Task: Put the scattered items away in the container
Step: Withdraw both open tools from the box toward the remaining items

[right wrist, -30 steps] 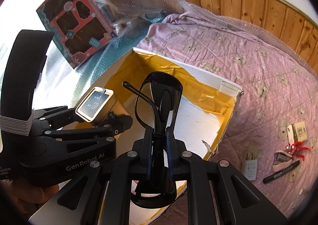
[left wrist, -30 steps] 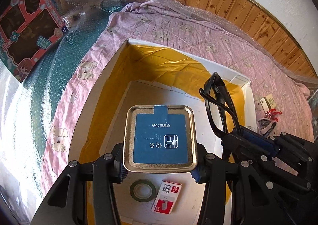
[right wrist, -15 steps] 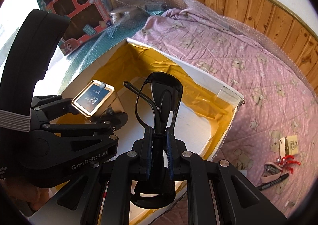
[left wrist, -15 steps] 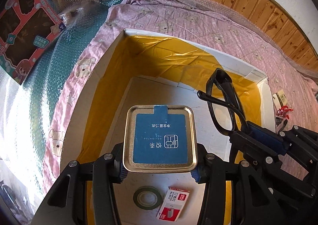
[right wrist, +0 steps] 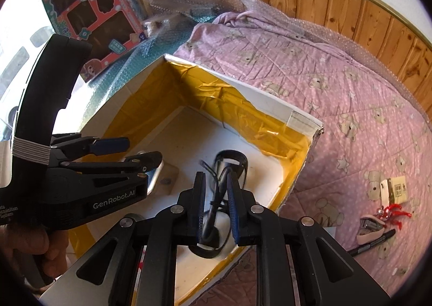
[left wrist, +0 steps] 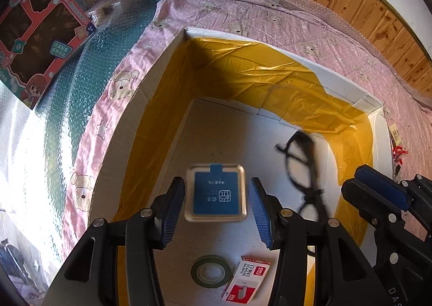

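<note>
Both sets of fingers spread wide over the box: at lower centre, the left gripper (left wrist: pixel 217 208) has no grip on the blue-lidded tin (left wrist: pixel 216 192), blurred above the box floor; the right gripper (right wrist: pixel 216 207) brackets the black glasses (right wrist: pixel 225 171) without pinching. Dropping loose into the yellow-lined cardboard box (right wrist: pixel 270 106), the glasses risk landing hard.

Hard daylight floods from the left, blowing out that edge; the fisheye bends the rims, and the tin (left wrist: pixel 216 192) and glasses (left wrist: pixel 305 171) smear with motion blur.
</note>
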The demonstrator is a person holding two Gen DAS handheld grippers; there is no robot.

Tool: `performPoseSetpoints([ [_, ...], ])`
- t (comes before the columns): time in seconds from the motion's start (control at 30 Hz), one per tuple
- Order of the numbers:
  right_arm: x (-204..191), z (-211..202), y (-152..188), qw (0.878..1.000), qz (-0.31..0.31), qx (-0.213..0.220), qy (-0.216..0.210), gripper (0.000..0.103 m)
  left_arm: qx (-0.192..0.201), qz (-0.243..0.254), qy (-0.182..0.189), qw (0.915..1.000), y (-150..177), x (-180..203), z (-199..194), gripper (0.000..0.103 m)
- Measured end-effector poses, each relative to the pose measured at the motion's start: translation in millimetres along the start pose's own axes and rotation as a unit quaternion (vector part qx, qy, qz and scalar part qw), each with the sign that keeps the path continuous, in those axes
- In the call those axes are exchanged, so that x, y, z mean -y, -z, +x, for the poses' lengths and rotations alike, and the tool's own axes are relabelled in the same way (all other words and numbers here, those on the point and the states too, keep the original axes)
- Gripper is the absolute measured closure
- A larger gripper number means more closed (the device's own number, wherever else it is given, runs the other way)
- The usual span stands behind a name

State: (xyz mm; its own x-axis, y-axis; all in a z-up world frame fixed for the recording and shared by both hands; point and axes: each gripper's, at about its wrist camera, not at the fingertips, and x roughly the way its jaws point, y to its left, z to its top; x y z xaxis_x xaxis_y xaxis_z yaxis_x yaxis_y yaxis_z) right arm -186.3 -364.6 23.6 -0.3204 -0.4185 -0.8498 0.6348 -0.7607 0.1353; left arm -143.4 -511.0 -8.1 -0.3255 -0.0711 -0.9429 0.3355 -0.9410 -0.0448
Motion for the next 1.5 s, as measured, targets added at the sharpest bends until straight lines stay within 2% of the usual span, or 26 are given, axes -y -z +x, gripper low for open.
performPoseSetpoints([
  [0.37,-5.1,-26.3,11.1,1.000,0.008,0.015,-0.020,0.085,0.024,0.001,0.007,0.9997,6.3,-7.4,-30.4,0.050],
  [0.57,-5.5,-39.1,23.9,0.999,0.019,0.022,-0.038,0.085,0.040,-0.002,0.009,0.9992,17.7,-12.3,-49.8,0.050],
  [0.87,-3.5,-61.3,47.5,0.996,0.039,0.034,-0.067,0.085,0.058,0.010,0.024,0.9980,41.9,0.4,-74.6,0.050],
  [1.1,3.8,-78.1,73.7,0.993,0.068,0.046,-0.090,0.085,0.077,0.030,0.045,0.9955,62.6,25.1,-98.1,0.050],
  [1.27,20.5,-90.8,100.4,0.987,0.105,0.057,-0.105,0.083,0.104,0.059,0.074,0.9901,87.6,52.6,-116.0,0.050],
  [1.5,54.3,-107.6,143.1,0.978,0.166,0.069,-0.107,0.083,0.138,0.135,0.058,0.9794,122.7,105.0,-128.3,0.050],
])
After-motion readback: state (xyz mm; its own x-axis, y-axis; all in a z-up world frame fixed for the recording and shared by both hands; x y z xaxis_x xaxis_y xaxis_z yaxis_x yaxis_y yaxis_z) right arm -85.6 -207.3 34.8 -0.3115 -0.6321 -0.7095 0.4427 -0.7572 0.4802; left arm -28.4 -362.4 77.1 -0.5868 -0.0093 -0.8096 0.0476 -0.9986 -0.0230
